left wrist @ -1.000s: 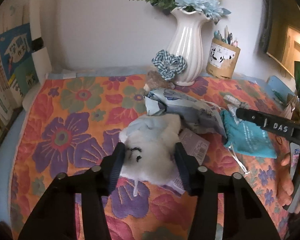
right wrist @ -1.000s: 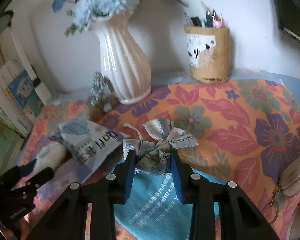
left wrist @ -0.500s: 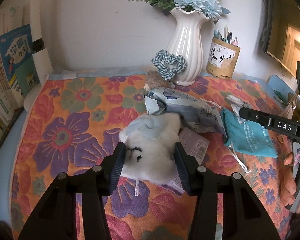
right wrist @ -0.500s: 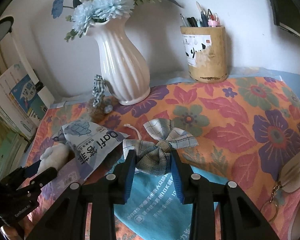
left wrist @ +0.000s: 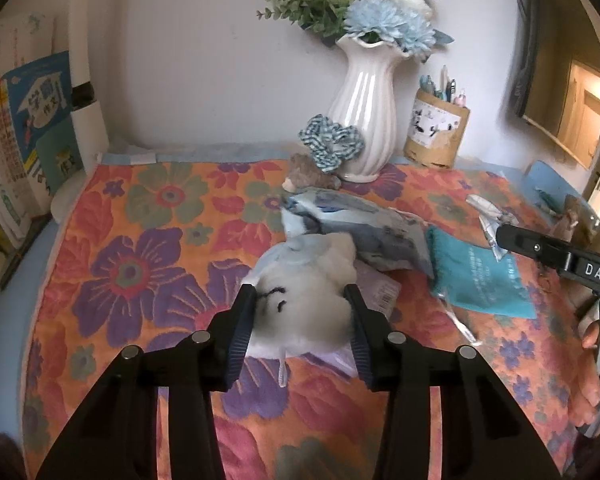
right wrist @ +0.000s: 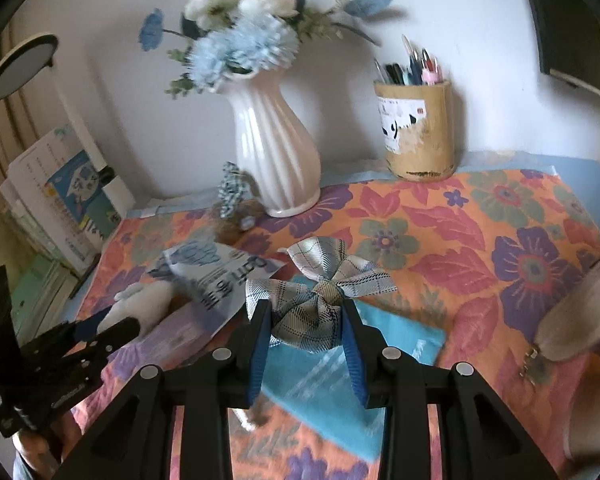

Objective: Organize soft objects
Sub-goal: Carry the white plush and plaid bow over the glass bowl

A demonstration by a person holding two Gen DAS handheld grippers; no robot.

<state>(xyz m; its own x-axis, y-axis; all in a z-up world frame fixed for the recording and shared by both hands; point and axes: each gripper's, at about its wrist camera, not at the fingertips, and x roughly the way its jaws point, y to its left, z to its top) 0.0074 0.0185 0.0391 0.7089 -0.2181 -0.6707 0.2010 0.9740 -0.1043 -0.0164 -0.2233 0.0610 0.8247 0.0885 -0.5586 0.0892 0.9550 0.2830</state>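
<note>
Plush toy and plaid bow both gripped over the floral cloth

Plush toy (left wrist: 304, 300), white with a pale blue piece at its top, sits between the pads of the left tongs (left wrist: 302, 312). We note these jaws have just been closing, and both pads now press into the fur. The toy lies near the middle of the desk (left wrist: 148, 240), on the floral cloth, partly over a lilac tagged packet (left wrist: 380, 292).

Right tongs (right wrist: 306, 320) hold the plaid bow (right wrist: 316, 296) pinched at its knot, jaws narrow. We see the bow raised above the teal pouch (right wrist: 404, 336), which lies flat on the cloth toward the desk's right side. In the left wrist view the tip of the right tongs shows at the right edge, with the bow's tails beside it.

Between toy and pouch lies a blue-and-white printed packet (left wrist: 364, 236), touching the toy's far side.

Along the desk's back edge, against the wall: white ribbed vase (left wrist: 366, 120) with blue and white flowers, a gingham scrunchie (left wrist: 332, 146) leaning on its base, a small brown plush (left wrist: 308, 178) just in front of that, and a pen holder (left wrist: 436, 136) to the right of the vase. Books (left wrist: 36, 128) stand at the left edge.

Right wrist view is motion-blurred.
</note>
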